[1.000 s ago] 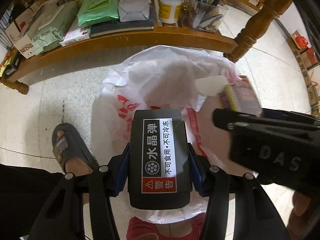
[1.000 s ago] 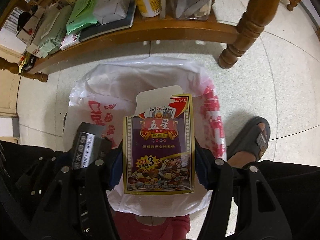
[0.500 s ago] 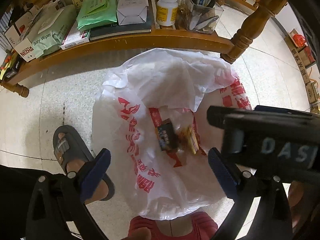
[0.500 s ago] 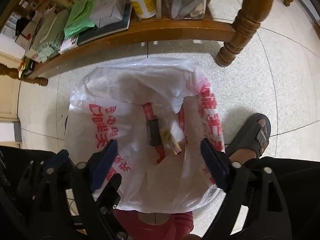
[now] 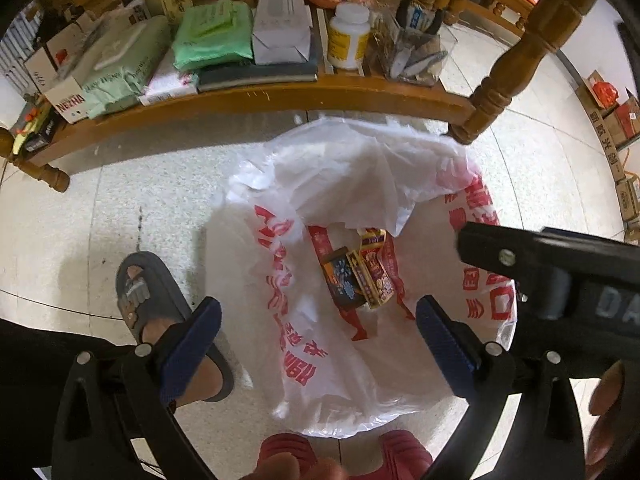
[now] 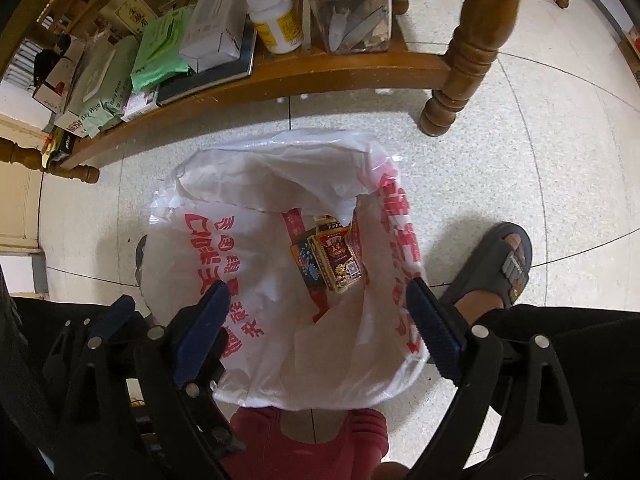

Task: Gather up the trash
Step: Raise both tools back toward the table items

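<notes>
Speckled tile floor point(image 5: 120, 208), cluttered wooden shelf point(image 5: 280, 96) across the top of both views. Mid-frame, the bag point(image 5: 352, 360): thin white plastic with red print, limp and slippery; I'd take it by the rim, where the film bunches. At its bottom two small boxes side by side, the dark box point(image 5: 343, 280) and the card box point(image 5: 374, 270), light stiff card. My left gripper point(image 5: 318, 344) and right gripper point(image 6: 320, 330) hang above, jaws having just been opening, wide apart, nothing between them. The bin under the bag is mostly hidden; only a red edge shows at bottom centre. Box print is too small to read.
</notes>
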{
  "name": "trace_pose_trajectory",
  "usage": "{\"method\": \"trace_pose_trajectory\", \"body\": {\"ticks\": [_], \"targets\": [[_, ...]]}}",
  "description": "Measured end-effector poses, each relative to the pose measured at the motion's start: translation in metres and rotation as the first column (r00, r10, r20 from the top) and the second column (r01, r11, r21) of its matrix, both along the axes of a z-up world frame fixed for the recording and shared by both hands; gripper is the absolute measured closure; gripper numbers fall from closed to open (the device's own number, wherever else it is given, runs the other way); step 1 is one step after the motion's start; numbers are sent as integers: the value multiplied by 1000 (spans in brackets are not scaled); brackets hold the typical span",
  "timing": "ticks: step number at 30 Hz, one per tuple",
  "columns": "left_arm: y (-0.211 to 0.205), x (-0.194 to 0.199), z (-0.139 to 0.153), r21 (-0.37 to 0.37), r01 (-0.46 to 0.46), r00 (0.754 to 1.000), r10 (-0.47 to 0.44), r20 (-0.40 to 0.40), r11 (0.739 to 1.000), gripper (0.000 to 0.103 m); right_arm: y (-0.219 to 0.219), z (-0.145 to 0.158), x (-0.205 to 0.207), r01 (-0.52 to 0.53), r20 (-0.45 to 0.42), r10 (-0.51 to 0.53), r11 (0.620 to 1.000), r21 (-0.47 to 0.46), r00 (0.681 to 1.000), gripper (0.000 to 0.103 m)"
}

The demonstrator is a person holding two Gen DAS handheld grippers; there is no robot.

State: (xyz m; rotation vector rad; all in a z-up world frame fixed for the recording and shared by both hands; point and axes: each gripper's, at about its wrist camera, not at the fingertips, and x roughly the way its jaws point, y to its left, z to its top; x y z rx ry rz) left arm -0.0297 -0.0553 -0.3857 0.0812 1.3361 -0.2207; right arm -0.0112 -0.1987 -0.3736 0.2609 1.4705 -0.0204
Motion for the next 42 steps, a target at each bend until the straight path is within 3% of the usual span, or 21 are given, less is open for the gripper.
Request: {"method": "trace_pose_trajectory", "body": {"ticks": [2,15,23,27,35,42], "targets": [[4,1,11,-35,-13,1000,13,7,999,8,-3,15,-3,1,22,-1,1000,0,1000,10],[18,5,90,-94,-48,992,59,116,994,8,-27,135,-24,43,217,-43,999,6,975,9],[42,22,165,-149,-76,971,107,212,986,8,-20,218,-24,18,350,-4,999,-37,937,9],[44,29,203,-152,-49,961,88,261,987,8,-14,255,-22,6,409,13,999,-46,912,9],[56,65,282,-156,-37,916,96,389,987,8,-1,316,-5,-7,512,50,996,-85,858,8],[77,131,322,-137,-92,879,146,453,986,8,6,333,41,8,541,51,994,-106,839,8]]}}
